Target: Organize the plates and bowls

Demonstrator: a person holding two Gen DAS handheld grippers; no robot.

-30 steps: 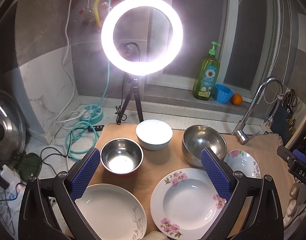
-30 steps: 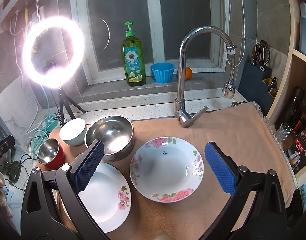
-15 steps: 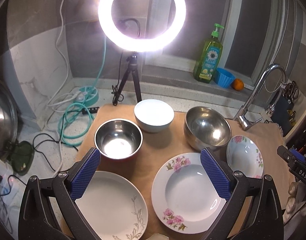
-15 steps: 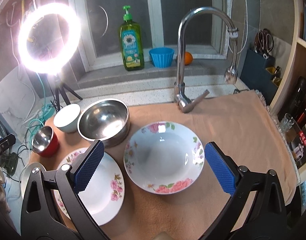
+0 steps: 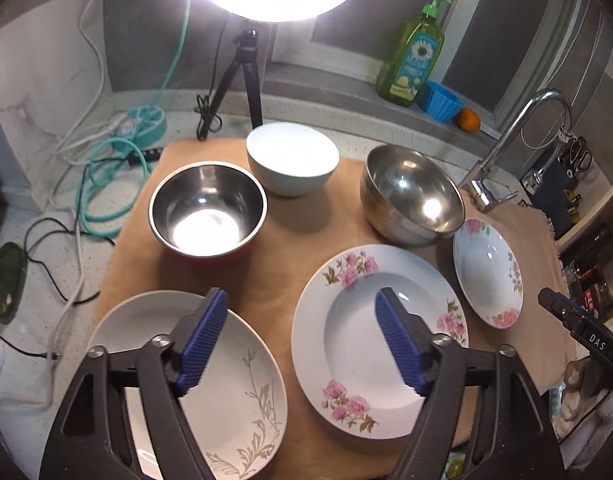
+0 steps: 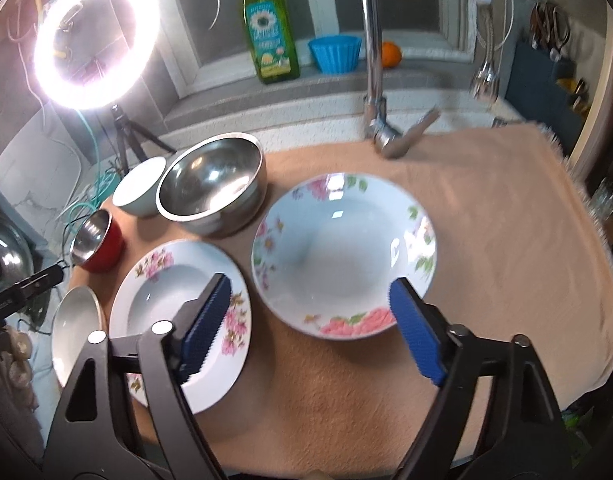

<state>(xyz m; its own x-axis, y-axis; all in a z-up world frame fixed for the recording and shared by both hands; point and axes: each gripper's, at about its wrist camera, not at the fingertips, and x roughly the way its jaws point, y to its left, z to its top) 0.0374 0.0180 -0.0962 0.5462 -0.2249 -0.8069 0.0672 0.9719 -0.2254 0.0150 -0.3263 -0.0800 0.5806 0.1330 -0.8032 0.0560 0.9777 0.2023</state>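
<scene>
A tan, napped cloth [image 6: 486,240] covers the bench and carries all the crockery. Largest on it is the wide white china plate with pink roses [image 5: 380,340], shallow and empty, lying near the front. Left of it lies the plain white plate with a grey leaf sprig [image 5: 234,392], glossy and flat. The deep white soup plate rimmed with pink and green flowers [image 6: 344,256] sits right of the rose plate, empty. Behind them stand three empty bowls: a large polished steel bowl [image 5: 412,196], a steel-lined bowl with a red outside [image 5: 206,208] and a smooth white ceramic bowl [image 5: 292,158].

The left claw [image 5: 302,342], with ribbed blue pads, has just been closing; it hangs released, gripping nothing. The right claw [image 6: 306,328] has likewise been closing and is released, holding nothing.
</scene>
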